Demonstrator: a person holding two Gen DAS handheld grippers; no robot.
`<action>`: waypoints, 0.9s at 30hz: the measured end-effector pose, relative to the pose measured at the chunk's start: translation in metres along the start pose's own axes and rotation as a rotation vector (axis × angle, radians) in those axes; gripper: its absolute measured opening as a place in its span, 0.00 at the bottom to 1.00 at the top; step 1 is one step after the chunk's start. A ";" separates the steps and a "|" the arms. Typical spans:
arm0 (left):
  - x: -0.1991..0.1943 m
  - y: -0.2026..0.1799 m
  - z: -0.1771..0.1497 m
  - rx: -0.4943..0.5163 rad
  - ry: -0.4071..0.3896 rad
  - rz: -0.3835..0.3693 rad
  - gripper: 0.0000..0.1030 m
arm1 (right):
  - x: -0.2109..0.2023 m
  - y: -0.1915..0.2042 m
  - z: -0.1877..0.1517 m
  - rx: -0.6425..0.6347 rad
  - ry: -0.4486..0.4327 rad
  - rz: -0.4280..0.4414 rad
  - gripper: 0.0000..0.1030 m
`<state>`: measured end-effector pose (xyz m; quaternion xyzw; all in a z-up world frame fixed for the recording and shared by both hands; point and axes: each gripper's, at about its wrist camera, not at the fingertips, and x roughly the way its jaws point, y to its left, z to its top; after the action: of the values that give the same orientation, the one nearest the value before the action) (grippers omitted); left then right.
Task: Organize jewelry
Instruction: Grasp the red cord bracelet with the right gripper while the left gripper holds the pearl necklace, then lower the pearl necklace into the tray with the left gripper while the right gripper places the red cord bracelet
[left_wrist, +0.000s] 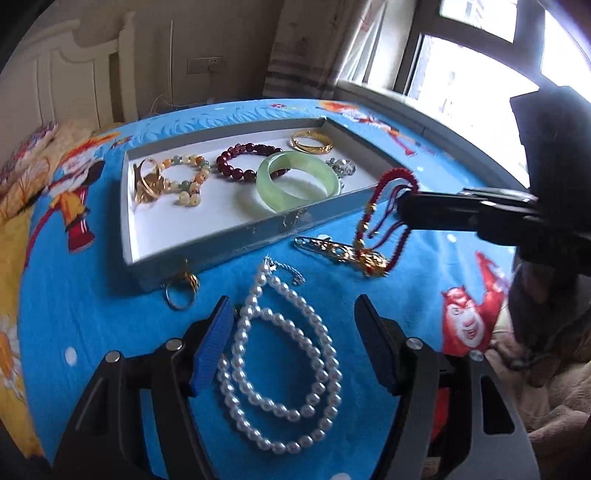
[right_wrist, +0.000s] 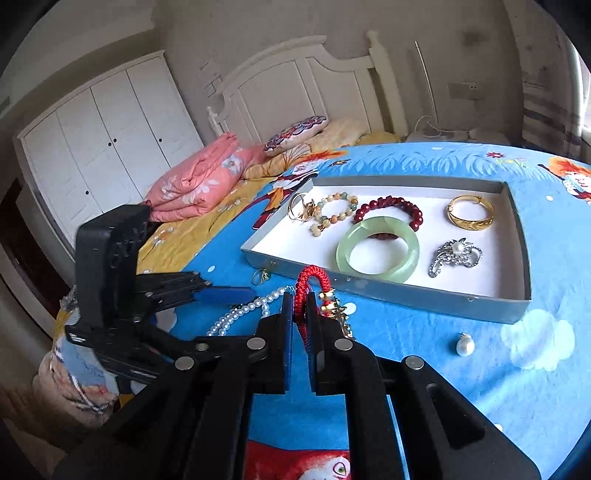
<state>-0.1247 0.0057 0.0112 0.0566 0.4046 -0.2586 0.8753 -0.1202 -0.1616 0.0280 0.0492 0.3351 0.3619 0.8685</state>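
In the left wrist view the left gripper (left_wrist: 295, 321) fills the bottom of the frame, its 2 fingers (left_wrist: 212, 347) spread wide apart over a pearl necklace (left_wrist: 280, 362) that lies coiled on the blue cartoon bedsheet (left_wrist: 92, 295); the blue pad on the left finger sits just beside the pearls, and nothing is clamped. At the right edge of the same frame the right gripper (left_wrist: 406, 206) comes in from the side with its fingers closed on a red braided cord bracelet (left_wrist: 384, 206), whose gold charm end hangs down to the sheet near a gold pin (left_wrist: 332, 249).

In the right wrist view the right gripper (right_wrist: 300, 306) sits at lower centre, the red cord (right_wrist: 306, 284) pinched between its pads, with gold beads dangling to the right.

The grey tray (right_wrist: 388, 291) with a white floor occupies the upper right of that frame. Inside it lie a jade-green bangle (right_wrist: 376, 251), a dark red bead bracelet (right_wrist: 391, 206), a pale mixed-bead bracelet (right_wrist: 334, 212), a gold bangle (right_wrist: 469, 212), a silver brooch (right_wrist: 454, 256) and gold rings (right_wrist: 301, 210).

A loose pearl pendant (right_wrist: 463, 345) rests on the sheet below the tray, and a gold ring (left_wrist: 181, 291) lies against the tray's near wall at left centre of the left wrist view.
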 end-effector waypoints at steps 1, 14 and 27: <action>0.003 -0.001 0.004 0.020 0.011 0.017 0.65 | -0.002 -0.002 0.000 0.002 -0.001 -0.001 0.08; 0.014 -0.031 0.001 0.219 0.050 0.093 0.07 | -0.006 -0.007 -0.004 0.019 -0.015 0.011 0.08; -0.084 -0.032 0.050 0.187 -0.219 0.109 0.07 | -0.036 -0.005 0.010 0.012 -0.098 0.006 0.08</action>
<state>-0.1524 -0.0032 0.1097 0.1311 0.2773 -0.2517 0.9179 -0.1292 -0.1876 0.0535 0.0728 0.2943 0.3596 0.8825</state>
